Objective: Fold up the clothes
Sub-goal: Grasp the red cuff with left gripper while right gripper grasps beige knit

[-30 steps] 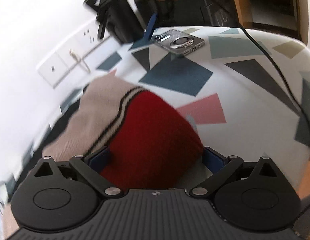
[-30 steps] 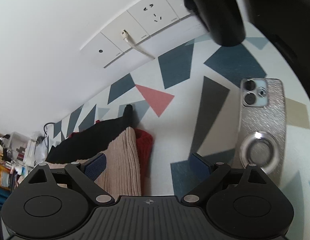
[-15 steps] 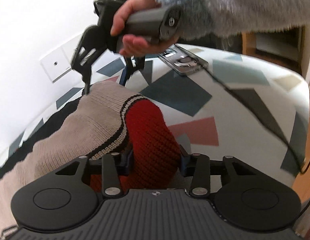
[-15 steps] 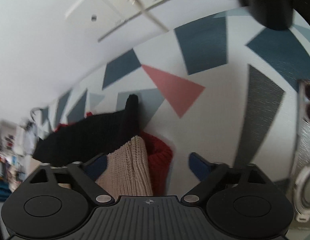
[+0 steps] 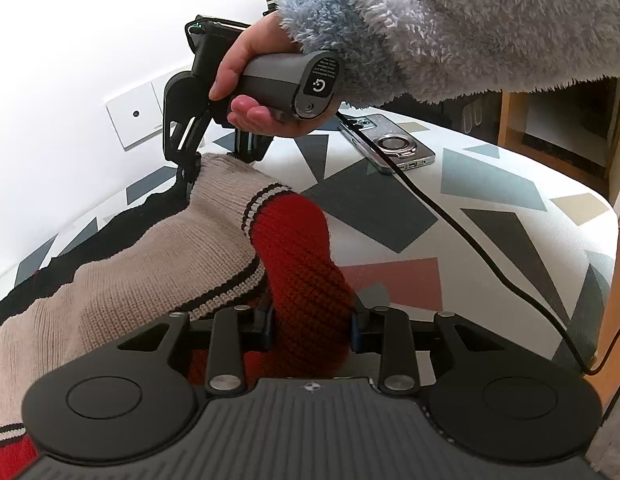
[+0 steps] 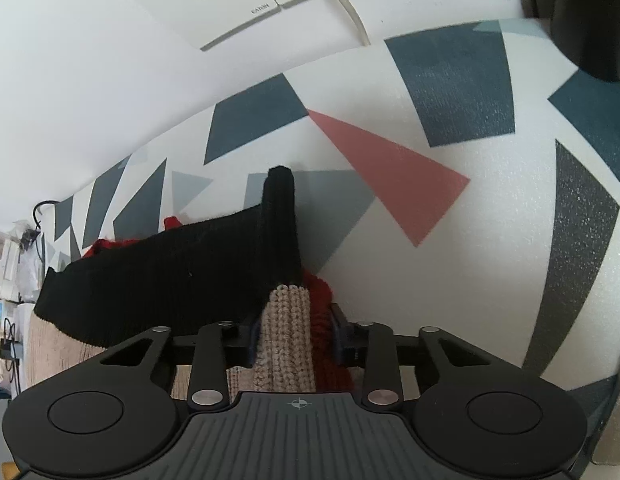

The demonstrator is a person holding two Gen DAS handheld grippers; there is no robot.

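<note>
Left gripper point(image 5: 311, 326) clamped on red knit of the sweater point(image 5: 158, 264), which lies on the patterned table point(image 5: 509, 184). Right gripper point(image 6: 292, 338) pinching beige-and-red layers at a far corner, below a black band. Soft, thick, stretchy knit: likely light but droopy, best held at edges or corners through every layer. Hand point(image 5: 250, 80) gripping the right handle from above, fingers angled down at the cloth; phone point(image 5: 389, 146) nearby.

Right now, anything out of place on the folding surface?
Yes: a glitter-cased phone with a ring holder lies on the geometric-print tabletop, its black cable trailing across the surface just beyond the beige, red and black knit sweater, where a fold could snag it.
</note>
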